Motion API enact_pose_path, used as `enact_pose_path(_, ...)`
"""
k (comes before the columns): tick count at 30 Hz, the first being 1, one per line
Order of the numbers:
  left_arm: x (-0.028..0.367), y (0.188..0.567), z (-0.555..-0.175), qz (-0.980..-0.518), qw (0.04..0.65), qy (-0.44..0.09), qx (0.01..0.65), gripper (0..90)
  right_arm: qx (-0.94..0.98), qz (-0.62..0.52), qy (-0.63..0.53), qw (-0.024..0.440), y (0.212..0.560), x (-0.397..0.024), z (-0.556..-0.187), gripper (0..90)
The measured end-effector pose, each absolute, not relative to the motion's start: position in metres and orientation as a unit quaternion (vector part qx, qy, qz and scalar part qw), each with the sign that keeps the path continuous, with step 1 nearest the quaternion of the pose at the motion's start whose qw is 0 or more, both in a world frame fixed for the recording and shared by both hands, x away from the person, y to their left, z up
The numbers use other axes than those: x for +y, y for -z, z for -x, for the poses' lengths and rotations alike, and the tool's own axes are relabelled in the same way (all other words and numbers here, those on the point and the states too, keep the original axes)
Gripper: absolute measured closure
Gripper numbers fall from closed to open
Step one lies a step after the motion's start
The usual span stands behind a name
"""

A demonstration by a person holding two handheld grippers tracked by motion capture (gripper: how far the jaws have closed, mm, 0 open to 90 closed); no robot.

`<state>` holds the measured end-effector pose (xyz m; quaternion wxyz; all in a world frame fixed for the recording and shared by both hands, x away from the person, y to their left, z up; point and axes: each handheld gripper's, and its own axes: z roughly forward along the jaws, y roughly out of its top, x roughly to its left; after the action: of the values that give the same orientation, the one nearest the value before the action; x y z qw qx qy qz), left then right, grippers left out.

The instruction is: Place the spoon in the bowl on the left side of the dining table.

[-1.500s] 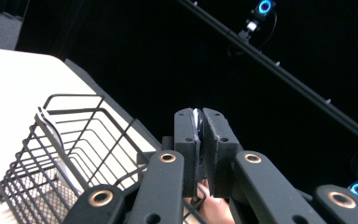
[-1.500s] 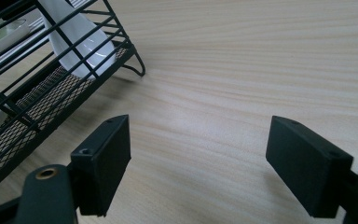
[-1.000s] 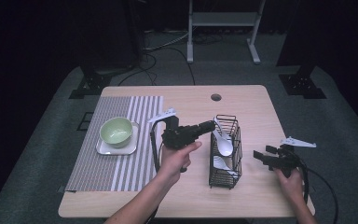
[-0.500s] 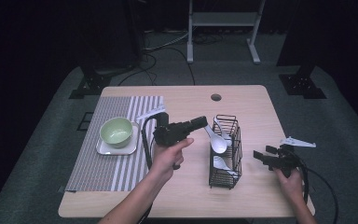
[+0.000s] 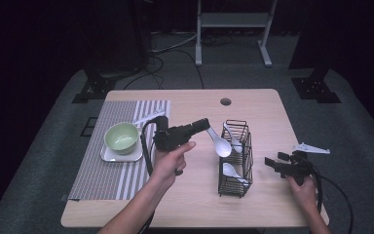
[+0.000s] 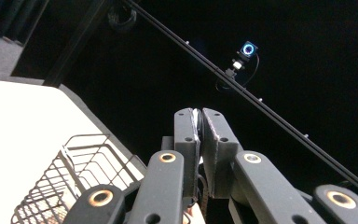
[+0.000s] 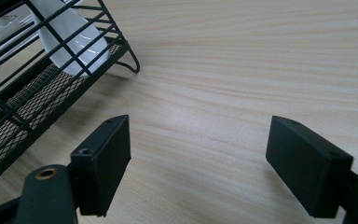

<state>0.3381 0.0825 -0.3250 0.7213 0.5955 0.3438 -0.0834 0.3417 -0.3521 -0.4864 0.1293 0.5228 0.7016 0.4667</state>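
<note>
No readable text, labels, brands or numbers anywhere.

Bare table point(image 5: 268, 109) beyond the wire basket point(image 5: 235, 158); bowl point(image 5: 121, 137) blocks left.

Left gripper point(image 5: 205, 124) raised above the table, pointing level to the right, jaws pressed together on a thin white handle. Right gripper point(image 5: 271, 163) low by the table's right edge, jaws wide apart.

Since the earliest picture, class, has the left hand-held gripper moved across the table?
Yes. The left hand-held gripper, shut on a white spoon, has drawn away from the wire basket towards the striped placemat.
</note>
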Motion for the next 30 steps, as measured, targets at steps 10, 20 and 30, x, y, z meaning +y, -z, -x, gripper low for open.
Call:
enact_pose_path(10,0.098,0.326,-0.338,-0.587,0.726,0.073,0.352,85.0,0.701,-0.524,-0.466,0.130,0.486,-0.352,-0.342,20.8)
enact_pose_path(20,0.117,0.329,-0.338,-0.570,0.730,0.069,0.370,85.0,0.703,-0.524,-0.464,0.130,0.486,-0.352,-0.342,20.8)
enact_pose_path(30,0.134,0.331,-0.339,-0.561,0.730,0.058,0.386,85.3,0.703,-0.525,-0.462,0.132,0.486,-0.351,-0.342,20.8)
